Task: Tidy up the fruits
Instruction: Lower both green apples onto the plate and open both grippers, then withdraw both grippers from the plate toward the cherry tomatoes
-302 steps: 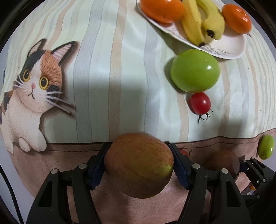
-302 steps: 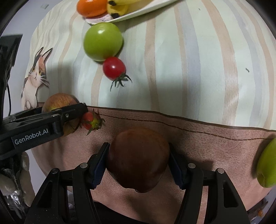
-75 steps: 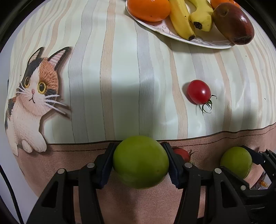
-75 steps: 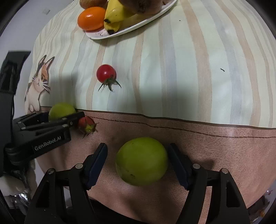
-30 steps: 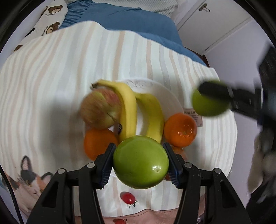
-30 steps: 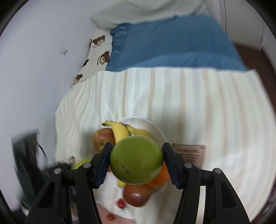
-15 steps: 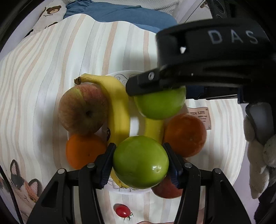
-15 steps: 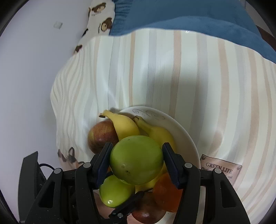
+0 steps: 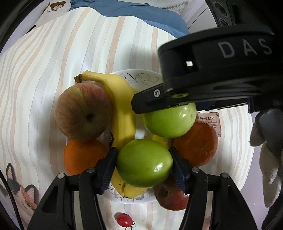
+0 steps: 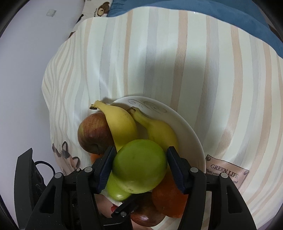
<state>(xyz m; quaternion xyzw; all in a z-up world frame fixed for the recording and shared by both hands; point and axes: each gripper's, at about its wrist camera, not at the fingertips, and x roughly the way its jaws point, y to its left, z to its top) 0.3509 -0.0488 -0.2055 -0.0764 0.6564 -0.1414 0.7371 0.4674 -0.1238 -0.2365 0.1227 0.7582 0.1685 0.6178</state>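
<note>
A white plate (image 9: 141,77) holds two bananas (image 9: 122,106), a red-green apple (image 9: 83,113), two oranges (image 9: 81,157) and a dark red apple (image 9: 171,196). My left gripper (image 9: 143,150) points down over the pile with a green fruit (image 9: 144,162) between its opening jaws; the pads still touch it. My right gripper (image 10: 141,148) is opening around a second green fruit (image 10: 139,162), which rests on the bananas (image 10: 122,123) with a sliver of gap at the right pad. In the left wrist view this fruit (image 9: 169,122) lies under the right gripper's finger (image 9: 159,100).
A cherry tomato (image 9: 123,219) lies on the striped cloth (image 9: 53,53) in front of the plate. A sewn label (image 10: 226,173) sits to the plate's right, a cat print (image 9: 23,194) to its left. Blue bedding (image 10: 212,10) is behind. A gloved hand (image 9: 268,159) is at the right.
Both grippers have come down onto the plate with their green fruits. The right gripper swung in over the bananas and its fruit has settled lower between the jaws.
</note>
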